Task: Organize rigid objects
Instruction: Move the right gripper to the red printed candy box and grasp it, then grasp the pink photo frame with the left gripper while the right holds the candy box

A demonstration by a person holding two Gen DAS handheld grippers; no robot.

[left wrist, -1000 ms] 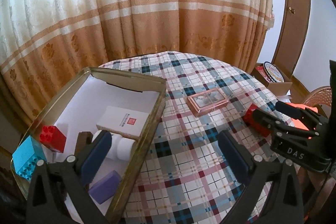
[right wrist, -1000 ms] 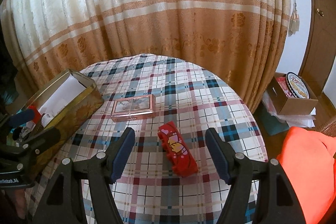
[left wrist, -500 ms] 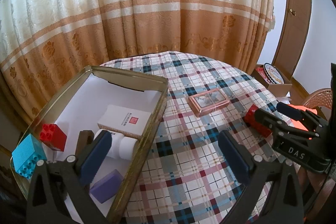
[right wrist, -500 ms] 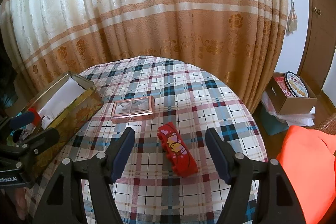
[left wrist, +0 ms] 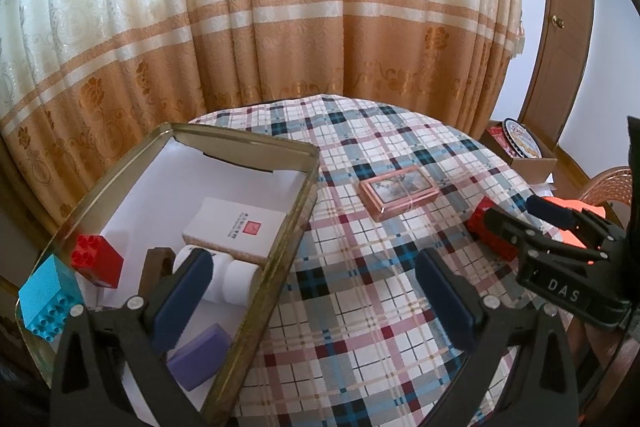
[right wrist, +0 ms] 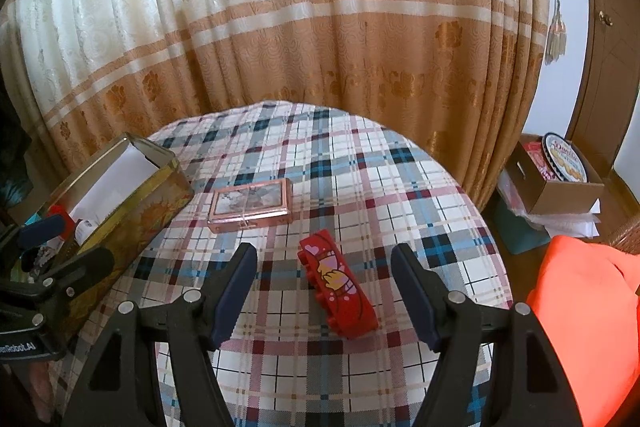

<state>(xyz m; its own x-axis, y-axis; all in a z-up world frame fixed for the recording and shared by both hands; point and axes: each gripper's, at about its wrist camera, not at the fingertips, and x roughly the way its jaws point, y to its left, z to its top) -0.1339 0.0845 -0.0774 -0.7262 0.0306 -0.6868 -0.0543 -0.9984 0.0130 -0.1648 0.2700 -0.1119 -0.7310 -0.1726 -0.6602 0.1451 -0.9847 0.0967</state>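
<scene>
hovering over the plaid-covered surface (right wrist: 360, 187), the right gripper (right wrist: 324, 287) has its jaws spread wide and holds nothing — the red printed block (right wrist: 338, 287) lies flat on the cloth between its blue pads, touching neither. just beyond it sits the rose-gold case (right wrist: 250, 205), well apart from the block and near the gold tin (right wrist: 132, 203) at the left edge of the surface.

the left gripper (left wrist: 312, 295) is likewise spread apart and empty, one finger over the tin's interior (left wrist: 240, 143) and the other over bare cloth. inside the tin lie a white box with a red mark (left wrist: 236, 227), a white cylinder (left wrist: 228, 277) just beside it, a red brick (left wrist: 96, 259), a purple block (left wrist: 200, 355) and a brown piece (left wrist: 154, 263), partly hidden by the finger so its shape is hard to tell. a turquoise brick (left wrist: 46, 303) sits at the tin's near left corner — whether inside or on the rim is unclear. a cardboard box holding a round biscuit tin (right wrist: 564, 157) stands on the floor beside the curtain (right wrist: 320, 27).
</scene>
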